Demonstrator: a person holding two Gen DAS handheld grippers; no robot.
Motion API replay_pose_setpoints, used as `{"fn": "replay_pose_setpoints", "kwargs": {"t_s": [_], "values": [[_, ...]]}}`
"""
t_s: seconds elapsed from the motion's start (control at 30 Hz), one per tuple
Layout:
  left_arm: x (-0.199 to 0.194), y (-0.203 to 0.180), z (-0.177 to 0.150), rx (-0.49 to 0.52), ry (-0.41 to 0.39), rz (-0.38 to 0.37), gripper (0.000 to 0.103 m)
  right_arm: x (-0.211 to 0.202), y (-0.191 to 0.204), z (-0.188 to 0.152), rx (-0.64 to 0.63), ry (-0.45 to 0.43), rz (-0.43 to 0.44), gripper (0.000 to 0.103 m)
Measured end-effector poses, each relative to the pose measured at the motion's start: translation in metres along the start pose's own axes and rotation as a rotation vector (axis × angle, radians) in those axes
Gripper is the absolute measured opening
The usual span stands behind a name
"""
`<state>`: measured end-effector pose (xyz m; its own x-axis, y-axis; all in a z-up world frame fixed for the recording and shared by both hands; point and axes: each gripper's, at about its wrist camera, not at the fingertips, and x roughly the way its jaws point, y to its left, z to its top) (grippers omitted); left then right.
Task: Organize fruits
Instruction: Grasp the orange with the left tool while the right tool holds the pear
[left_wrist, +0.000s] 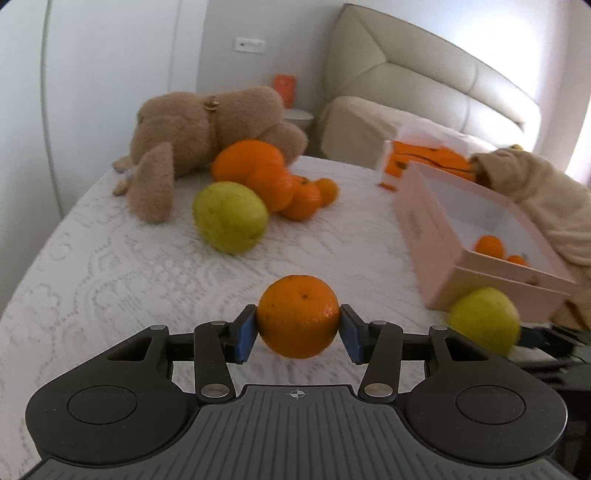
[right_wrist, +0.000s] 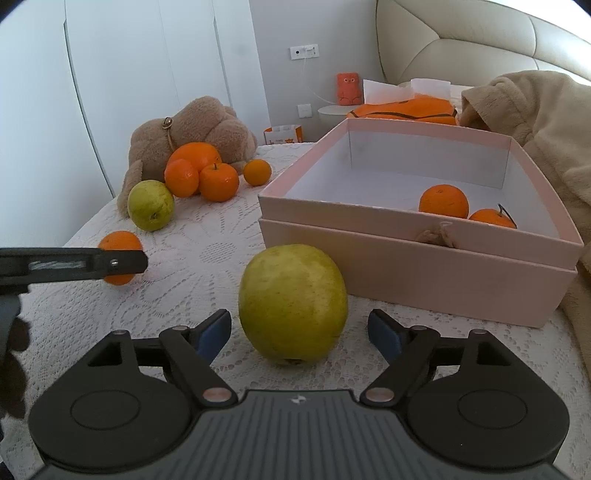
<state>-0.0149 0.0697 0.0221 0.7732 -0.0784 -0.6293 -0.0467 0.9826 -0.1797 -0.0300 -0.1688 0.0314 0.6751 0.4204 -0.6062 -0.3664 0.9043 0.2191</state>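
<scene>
My left gripper (left_wrist: 298, 328) is shut on an orange (left_wrist: 298, 315), held just above the white lace cover; it also shows in the right wrist view (right_wrist: 120, 242). My right gripper (right_wrist: 299, 332) is open around a green guava (right_wrist: 293, 302), its blue pads apart from the fruit on both sides. That guava shows at the right in the left wrist view (left_wrist: 484, 320). A pink box (right_wrist: 406, 254) holds two oranges (right_wrist: 443, 201). A pile of oranges (right_wrist: 201, 173) and a second guava (right_wrist: 150, 205) lie farther back.
A brown plush toy (right_wrist: 192, 129) lies behind the orange pile. A beige fleece blanket (right_wrist: 535, 122) drapes beside the box at right. An orange bag (right_wrist: 402, 109) sits behind the box. The bed's left edge (left_wrist: 55, 229) drops off near white wardrobe doors.
</scene>
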Motion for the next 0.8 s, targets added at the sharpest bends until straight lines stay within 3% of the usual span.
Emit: {"fn": "replay_pose_setpoints", "kwargs": {"t_s": [0.13, 0.23, 0.43, 0.8], "values": [[-0.001, -0.004, -0.006, 0.013, 0.032, -0.042, 0.052, 0.000, 0.001, 0.000, 0.001, 0.000, -0.002, 0.083], [0.004, -0.007, -0.009, 0.029, 0.053, -0.029, 0.053, 0.000, 0.001, 0.000, 0.000, 0.000, -0.002, 0.084], [0.007, -0.003, -0.011, 0.002, 0.039, -0.035, 0.055, 0.000, 0.002, 0.000, -0.001, 0.001, -0.001, 0.085], [0.016, -0.007, -0.011, 0.054, 0.016, -0.064, 0.053, 0.002, 0.004, -0.001, -0.011, 0.009, 0.005, 0.087]]}}
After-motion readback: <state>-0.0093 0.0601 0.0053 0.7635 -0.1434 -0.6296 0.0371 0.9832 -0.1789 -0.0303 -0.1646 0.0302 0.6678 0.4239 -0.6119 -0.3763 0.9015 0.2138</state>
